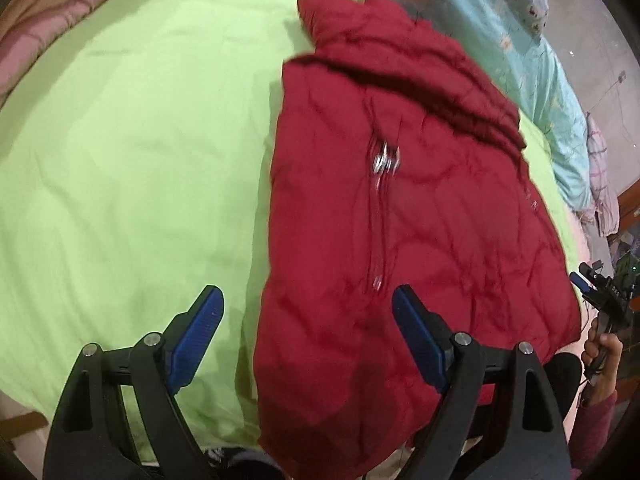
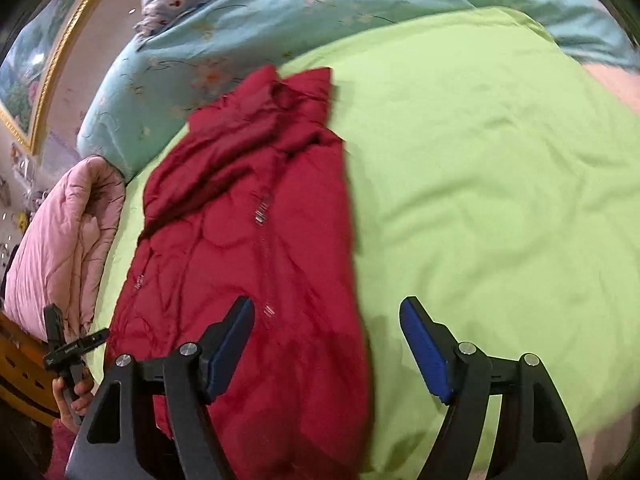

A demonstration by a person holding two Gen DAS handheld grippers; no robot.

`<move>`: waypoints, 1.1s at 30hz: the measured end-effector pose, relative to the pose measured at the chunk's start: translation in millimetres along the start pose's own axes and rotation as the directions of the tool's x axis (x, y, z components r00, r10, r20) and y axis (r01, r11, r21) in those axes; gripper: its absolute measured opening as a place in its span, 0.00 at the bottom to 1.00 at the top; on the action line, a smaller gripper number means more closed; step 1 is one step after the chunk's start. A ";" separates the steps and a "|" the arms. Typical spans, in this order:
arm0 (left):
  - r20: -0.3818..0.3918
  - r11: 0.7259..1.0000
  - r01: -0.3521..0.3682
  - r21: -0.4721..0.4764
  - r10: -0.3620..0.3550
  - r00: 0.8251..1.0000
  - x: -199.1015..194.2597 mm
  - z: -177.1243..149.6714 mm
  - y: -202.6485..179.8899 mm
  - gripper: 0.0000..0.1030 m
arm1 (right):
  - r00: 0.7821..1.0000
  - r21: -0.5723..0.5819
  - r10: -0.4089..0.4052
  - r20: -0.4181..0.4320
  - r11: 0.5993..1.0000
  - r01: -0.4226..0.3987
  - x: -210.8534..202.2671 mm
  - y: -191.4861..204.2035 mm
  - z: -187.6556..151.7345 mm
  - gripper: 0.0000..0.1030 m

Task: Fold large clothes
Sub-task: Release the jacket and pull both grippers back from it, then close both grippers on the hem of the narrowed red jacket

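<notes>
Jacket [image 1: 420, 220]: dark red quilted cloth, matt, puffy, creased; shiny metal zipper pull [image 1: 385, 162].
Bed sheet [image 1: 132, 152]: lime-green cloth, matt, softly wrinkled.
Fingers [image 2: 230, 346]: blue ribbed pads on matt black plastic, bright metal pins.
Comforter [image 2: 64, 248]: pink quilted cloth, slight sheen.
Picture frame [image 2: 60, 48]: glossy gilt.

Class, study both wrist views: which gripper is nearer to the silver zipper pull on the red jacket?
Probably the left. The left gripper hangs open over the red jacket's hem, zipper pull ahead. The right gripper straddles the jacket's side edge, pull off to one side.
</notes>
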State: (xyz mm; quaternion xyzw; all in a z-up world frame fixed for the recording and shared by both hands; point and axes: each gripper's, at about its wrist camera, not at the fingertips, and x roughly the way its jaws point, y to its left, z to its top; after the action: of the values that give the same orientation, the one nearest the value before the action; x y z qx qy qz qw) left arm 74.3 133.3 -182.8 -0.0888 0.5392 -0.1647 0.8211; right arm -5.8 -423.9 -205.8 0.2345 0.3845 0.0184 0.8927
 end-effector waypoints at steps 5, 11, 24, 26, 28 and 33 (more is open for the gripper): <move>-0.065 0.999 0.050 0.015 -0.049 0.997 14.8 -24.3 -8.6 0.84 | 1.000 0.077 0.012 -0.026 0.997 -0.010 -1.0 -23.1 -24.7 0.75; -0.064 0.997 0.042 0.062 -0.038 0.997 16.2 -46.8 -24.4 0.84 | 0.994 0.124 0.093 -0.049 0.988 -0.086 -9.0 -25.4 -45.4 0.75; -0.056 0.993 0.080 0.082 -0.076 0.996 14.8 -57.4 -32.2 0.84 | 0.965 0.108 0.233 -0.118 0.969 -0.221 11.8 3.6 -81.1 0.73; -0.048 0.993 0.081 0.083 -0.077 0.996 13.7 -57.8 -32.5 0.74 | 0.964 0.116 0.243 -0.105 0.966 -0.231 12.3 5.5 -80.4 0.70; -0.039 0.993 0.072 0.094 -0.069 0.997 12.9 -58.0 -35.1 0.62 | 0.964 0.118 0.249 -0.097 0.964 -0.237 12.5 5.8 -78.7 0.63; 0.008 0.991 0.066 0.113 -0.067 0.998 3.5 -57.0 -40.4 0.31 | 0.962 0.094 0.258 -0.092 0.964 -0.250 11.9 8.7 -76.9 0.38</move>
State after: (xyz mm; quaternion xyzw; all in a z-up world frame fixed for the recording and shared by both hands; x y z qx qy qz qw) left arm 16.3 96.2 -195.7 -0.0612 0.5208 -0.2214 0.8222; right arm -49.6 -382.5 -255.8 0.3168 0.3973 0.1291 0.8515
